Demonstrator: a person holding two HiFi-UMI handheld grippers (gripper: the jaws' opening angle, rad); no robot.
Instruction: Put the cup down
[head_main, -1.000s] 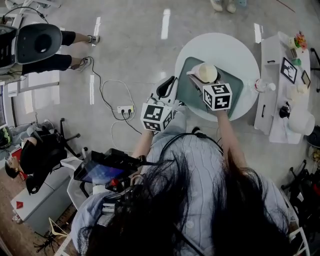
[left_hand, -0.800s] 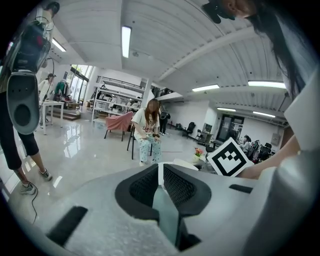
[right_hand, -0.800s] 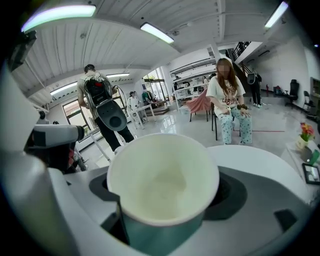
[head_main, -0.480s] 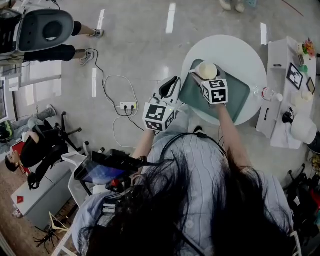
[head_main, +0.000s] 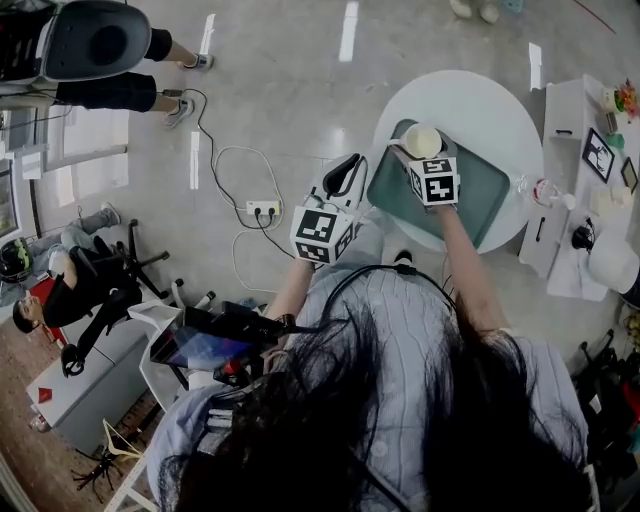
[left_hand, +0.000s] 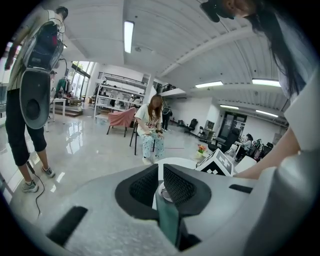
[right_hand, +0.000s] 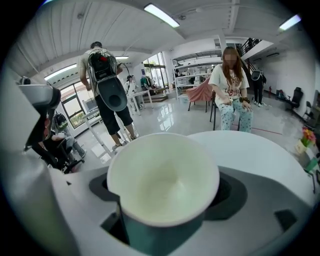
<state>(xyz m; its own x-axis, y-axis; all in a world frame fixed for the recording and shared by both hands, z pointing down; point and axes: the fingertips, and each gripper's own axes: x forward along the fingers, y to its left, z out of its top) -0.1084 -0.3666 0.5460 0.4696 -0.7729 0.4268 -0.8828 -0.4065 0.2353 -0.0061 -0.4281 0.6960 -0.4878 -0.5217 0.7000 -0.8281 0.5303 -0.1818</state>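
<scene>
Cup (right_hand: 162, 180) — white inside, teal outside, upright, clamped between jaws of right gripper (head_main: 424, 158). Located at left end of green tray (head_main: 485, 195) on round table (head_main: 470, 100), upper right of frame. Left gripper (left_hand: 161, 182) — jaws nearly together, nothing gripped, frame centre.

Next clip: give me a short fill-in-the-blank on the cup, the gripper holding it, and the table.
The right gripper is shut on a ___.
The cup is upright and ___ inside.
It is over a tray on a round ___ table.
Missing words: cup; empty; white.
</scene>
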